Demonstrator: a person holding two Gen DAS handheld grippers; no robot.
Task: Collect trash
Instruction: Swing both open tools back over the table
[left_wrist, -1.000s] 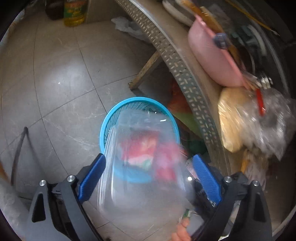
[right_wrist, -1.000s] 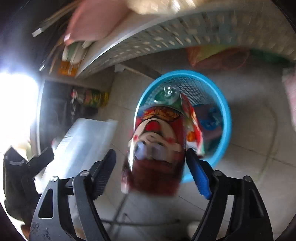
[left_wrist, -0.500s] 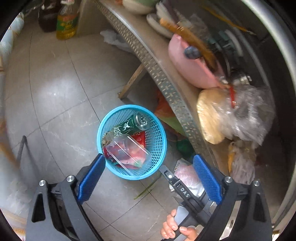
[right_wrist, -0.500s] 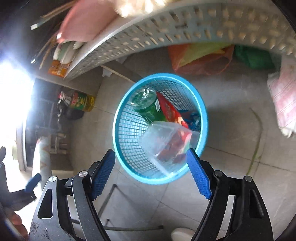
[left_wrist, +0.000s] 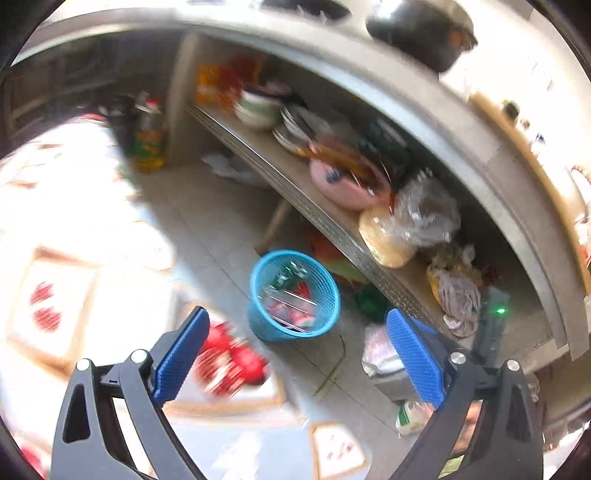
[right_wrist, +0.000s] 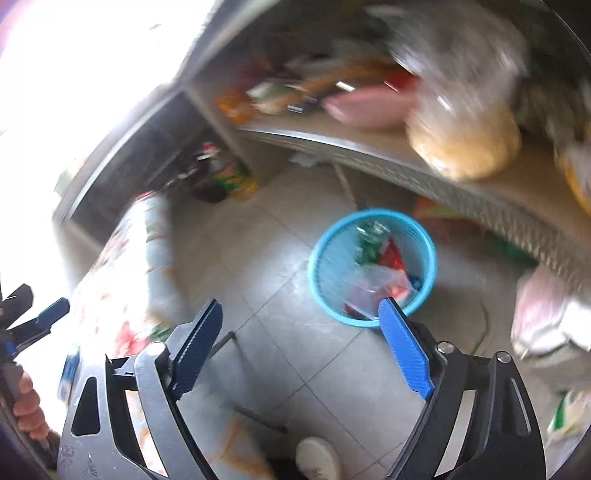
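A blue mesh basket (left_wrist: 325, 291) (right_wrist: 317, 266) stands on the tiled floor beside a low metal shelf. Inside it lie a clear plastic container (left_wrist: 291, 301) (right_wrist: 369, 286), a green can (left_wrist: 286, 275) (right_wrist: 369, 240) and a red wrapper (right_wrist: 393, 254). My left gripper (left_wrist: 295, 354) hangs open high above the floor, nothing between its blue pads. My right gripper (right_wrist: 301, 336) is also well above the basket, its jaws opening wider and empty. The left gripper (right_wrist: 33, 325) and the hand holding it show at the right wrist view's left edge.
The perforated metal shelf (left_wrist: 325, 218) carries a pink bowl (left_wrist: 343, 184), plates and bagged food (left_wrist: 402, 229). An oil bottle (left_wrist: 149, 142) stands on the floor at the back. A cloth with red patterns (left_wrist: 229, 362) covers a surface below my left gripper. Bags (right_wrist: 550, 321) lie at right.
The clear container and the red wrapper left my grippers and now lie in the basket. Both grippers have risen and pulled back, so the basket looks smaller. Both views are blurred by motion.
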